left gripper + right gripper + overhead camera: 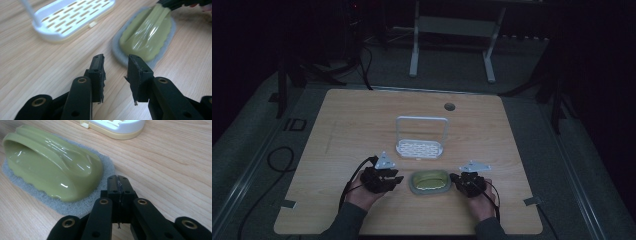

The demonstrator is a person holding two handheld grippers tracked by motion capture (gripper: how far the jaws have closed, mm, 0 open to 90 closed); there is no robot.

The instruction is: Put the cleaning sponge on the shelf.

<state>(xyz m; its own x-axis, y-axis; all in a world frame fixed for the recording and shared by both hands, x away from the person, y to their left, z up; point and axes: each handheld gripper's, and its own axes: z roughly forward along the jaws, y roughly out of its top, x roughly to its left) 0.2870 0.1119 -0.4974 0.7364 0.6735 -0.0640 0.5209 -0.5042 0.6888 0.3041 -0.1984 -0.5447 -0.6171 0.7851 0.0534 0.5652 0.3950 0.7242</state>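
1 wooden table point(362, 120) stands in a dark room.

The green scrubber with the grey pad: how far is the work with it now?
Done: nothing visibly; the scrubber lies on the table, outside the white rack. In hand: the right gripper is shut beside its pad edge; the left gripper holds nothing. Left: probably lifting it into the rack.
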